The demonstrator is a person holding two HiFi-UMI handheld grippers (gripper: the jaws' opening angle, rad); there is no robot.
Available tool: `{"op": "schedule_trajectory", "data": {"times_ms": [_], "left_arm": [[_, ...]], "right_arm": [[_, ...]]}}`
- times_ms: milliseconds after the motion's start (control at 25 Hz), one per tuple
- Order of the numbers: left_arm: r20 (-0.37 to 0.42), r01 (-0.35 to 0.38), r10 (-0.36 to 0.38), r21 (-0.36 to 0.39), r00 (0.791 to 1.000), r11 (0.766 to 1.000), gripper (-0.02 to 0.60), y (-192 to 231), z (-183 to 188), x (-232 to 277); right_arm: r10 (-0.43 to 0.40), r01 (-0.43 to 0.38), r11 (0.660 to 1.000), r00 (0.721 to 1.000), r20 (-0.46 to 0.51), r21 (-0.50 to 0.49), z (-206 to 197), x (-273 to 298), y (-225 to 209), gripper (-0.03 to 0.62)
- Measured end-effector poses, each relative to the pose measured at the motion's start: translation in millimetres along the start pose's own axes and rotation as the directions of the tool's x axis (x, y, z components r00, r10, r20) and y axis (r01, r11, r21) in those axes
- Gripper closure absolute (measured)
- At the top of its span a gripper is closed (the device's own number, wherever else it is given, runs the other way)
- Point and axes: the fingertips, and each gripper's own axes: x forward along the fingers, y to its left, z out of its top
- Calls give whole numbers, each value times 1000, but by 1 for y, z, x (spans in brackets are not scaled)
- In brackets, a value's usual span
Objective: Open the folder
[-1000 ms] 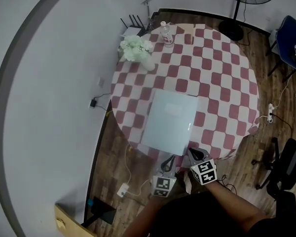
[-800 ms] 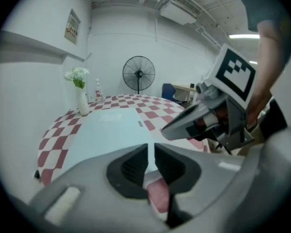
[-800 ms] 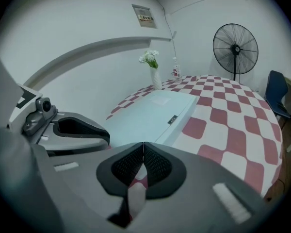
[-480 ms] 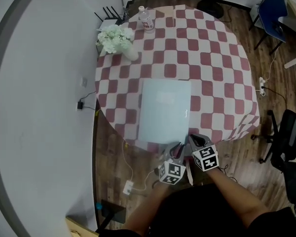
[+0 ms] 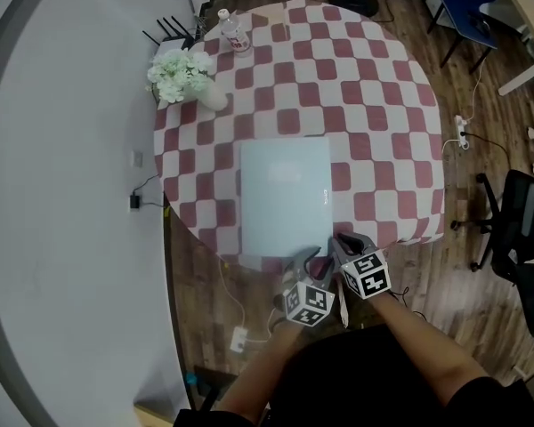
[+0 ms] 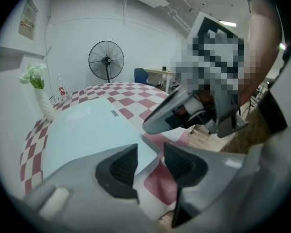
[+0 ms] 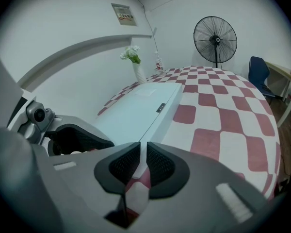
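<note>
**Head view:** folder [image 5: 285,194] lies flat and shut on table [image 5: 387,105], toward table's near edge. A small dark mark sits on the folder side facing table's right. L gripper [image 5: 316,258] and R gripper [image 5: 343,238] hang side by side at table's near edge, just off folder's near-right corner. That's prob. the spot because the cover lifts from that side. Vase [image 5: 205,96] stands at table's far-left rim, well clear.

**L gripper view:** jaws are opening, pads spread. Folder's near corner [image 6: 87,130] shows thru the gap, but neither pad is on it. Prob. widening to take the cover's edge.

**R gripper view:** jaws all but pressed together w/ only a thin slit, nothing pinched. The tip [image 7: 143,152] aims along folder's right edge. My guess is a narrow tip suits steadying or prying there.
</note>
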Motion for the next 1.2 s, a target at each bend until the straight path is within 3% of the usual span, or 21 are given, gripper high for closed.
{"op": "schedule_trajectory", "data": {"times_ms": [120, 320, 600, 1000, 1200], "left_arm": [[-31, 10, -8, 59, 999, 998, 407, -2, -6, 3], [-57, 9, -4, 92, 998, 996, 399, -2, -12, 9], [-91, -49, 73, 244, 993, 969, 403, -1, -11, 12], [-94, -27, 45, 188, 995, 982, 417, 6, -9, 13], [-100, 17, -1, 164, 995, 986, 482, -1, -8, 12]], "right_arm": [[0, 1, 1000, 999, -33, 21, -8, 5, 0, 531], [-5, 8, 999, 999, -53, 40, -14, 9, -1, 526], [-10, 14, 997, 999, -48, 79, -16, 9, -3, 523], [-18, 21, 996, 999, -45, 82, -16, 9, -4, 525], [-14, 18, 997, 999, -48, 80, -17, 8, -4, 525]]}}
